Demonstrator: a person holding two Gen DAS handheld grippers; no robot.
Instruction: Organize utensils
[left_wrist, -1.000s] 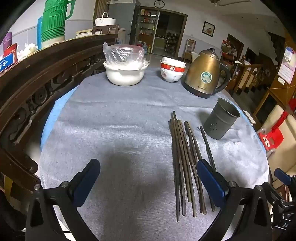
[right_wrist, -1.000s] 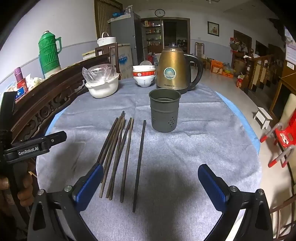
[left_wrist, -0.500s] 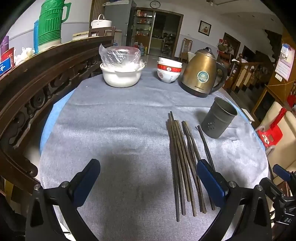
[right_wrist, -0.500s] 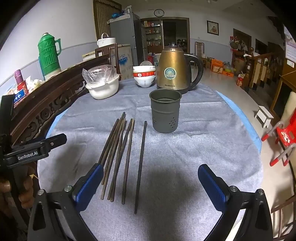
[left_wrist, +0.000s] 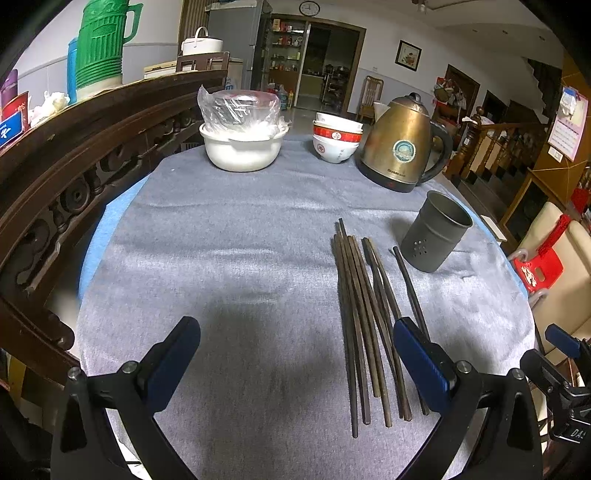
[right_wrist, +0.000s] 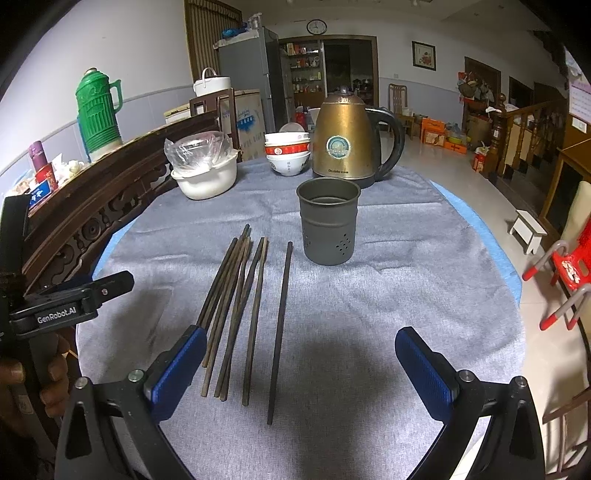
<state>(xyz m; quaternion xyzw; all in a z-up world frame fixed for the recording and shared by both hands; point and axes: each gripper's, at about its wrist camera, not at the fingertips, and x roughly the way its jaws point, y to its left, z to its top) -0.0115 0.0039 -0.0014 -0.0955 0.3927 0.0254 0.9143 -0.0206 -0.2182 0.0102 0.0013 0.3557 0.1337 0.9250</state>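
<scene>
Several dark chopsticks (left_wrist: 364, 314) (right_wrist: 236, 306) lie side by side on the grey tablecloth, with one black chopstick (right_wrist: 280, 321) a little apart on their right. A grey metal utensil cup (left_wrist: 436, 230) (right_wrist: 328, 221) stands upright and looks empty just beyond them. My left gripper (left_wrist: 297, 360) is open over bare cloth, its right finger above the chopsticks' near ends. My right gripper (right_wrist: 301, 369) is open too, low over the near ends of the chopsticks. Neither holds anything.
At the table's far side stand a white pot with a plastic bag (left_wrist: 242, 138), stacked red-and-white bowls (left_wrist: 336, 138) and a brass kettle (left_wrist: 400, 144). A carved wooden rail (left_wrist: 74, 155) runs along the left. A red stool (right_wrist: 569, 266) stands right of the table.
Both views have shifted slightly; the chopsticks and the cup have not moved. Both grippers stay open.
</scene>
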